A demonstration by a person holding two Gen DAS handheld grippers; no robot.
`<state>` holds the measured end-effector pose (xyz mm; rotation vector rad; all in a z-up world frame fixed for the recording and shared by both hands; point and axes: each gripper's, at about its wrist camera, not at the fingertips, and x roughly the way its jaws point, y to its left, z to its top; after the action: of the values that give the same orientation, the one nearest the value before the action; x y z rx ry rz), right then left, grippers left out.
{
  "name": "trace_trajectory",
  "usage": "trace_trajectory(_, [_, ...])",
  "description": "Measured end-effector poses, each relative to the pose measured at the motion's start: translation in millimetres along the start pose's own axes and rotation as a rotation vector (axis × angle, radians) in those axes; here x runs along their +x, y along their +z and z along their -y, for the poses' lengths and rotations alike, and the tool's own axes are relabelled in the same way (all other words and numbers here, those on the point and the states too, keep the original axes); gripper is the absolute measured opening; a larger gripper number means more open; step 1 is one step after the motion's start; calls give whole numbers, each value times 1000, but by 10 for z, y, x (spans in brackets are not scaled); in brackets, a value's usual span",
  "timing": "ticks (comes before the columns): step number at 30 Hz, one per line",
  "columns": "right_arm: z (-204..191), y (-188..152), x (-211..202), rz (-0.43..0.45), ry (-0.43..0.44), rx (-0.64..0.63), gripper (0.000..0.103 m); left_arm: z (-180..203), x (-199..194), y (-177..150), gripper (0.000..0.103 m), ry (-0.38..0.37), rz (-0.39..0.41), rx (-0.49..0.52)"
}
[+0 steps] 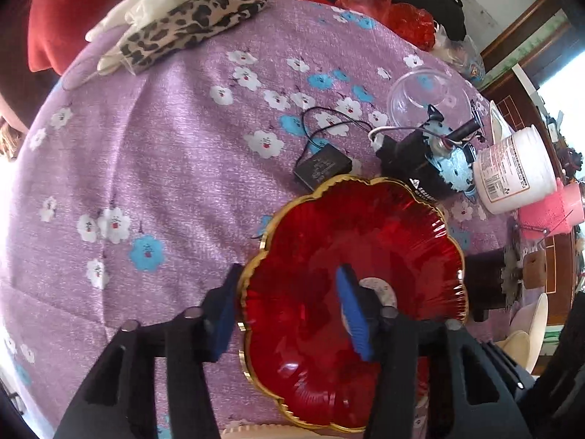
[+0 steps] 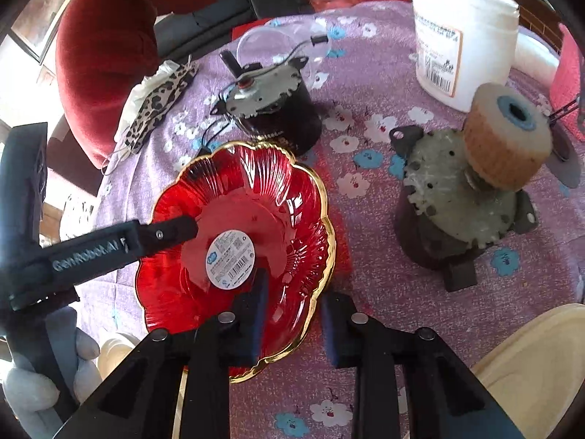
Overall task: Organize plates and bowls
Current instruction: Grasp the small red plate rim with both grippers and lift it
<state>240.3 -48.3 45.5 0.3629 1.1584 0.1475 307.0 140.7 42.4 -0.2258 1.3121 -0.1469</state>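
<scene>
Left gripper (image 1: 289,314): jaws are seen spread wide, straddling the near-left rim of the red glass bowl (image 1: 351,256). One blue pad sits outside the gold rim, the other inside over the bowl's floor. Neither pad is seen pressing the glass; contact cannot be confirmed.

Right gripper (image 2: 296,322): jaws are part open, straddling the bowl (image 2: 237,241) rim on its near-right side. The left pad is inside the bowl, the right pad is outside just beside the gold edge. A gap is visible between the outer pad and the rim, so no clamp is shown.

The bowl is scalloped and ribbed, with a round white barcode sticker (image 2: 230,259) at its centre. It lies on the counter (image 1: 164,183), which is covered with a purple floral cloth. In the right wrist view the left gripper's finger (image 2: 120,245) is seen reaching in over the bowl's far-left rim.

A cream plate (image 2: 537,366) edge is seen near the right gripper, at lower right.

Just beyond the bowl: a black motor with a metal gear plate (image 2: 270,109), and a small black capacitor box (image 1: 321,164) with wires. To the right, a second motor carrying a tan abrasive wheel (image 2: 508,139). Further back: a clear plastic cup lying on its side (image 1: 427,95), a white labelled tub (image 1: 515,168), a leopard-print cloth (image 1: 182,33), red plastic bags (image 1: 387,3).
</scene>
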Motion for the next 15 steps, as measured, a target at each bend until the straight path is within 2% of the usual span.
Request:
trace_trajectory(3, [25, 18, -87, 20, 30, 13, 23, -93, -113, -8, 34, -37, 31, -29])
trace_trajectory(10, [-71, 10, -359, 93, 42, -18, 21, -30, -541, -104, 34, -58, 128, -6])
trace_trajectory(15, [-59, -78, -597, 127, 82, -4, 21, -39, -840, -320, 34, -100, 171, -14])
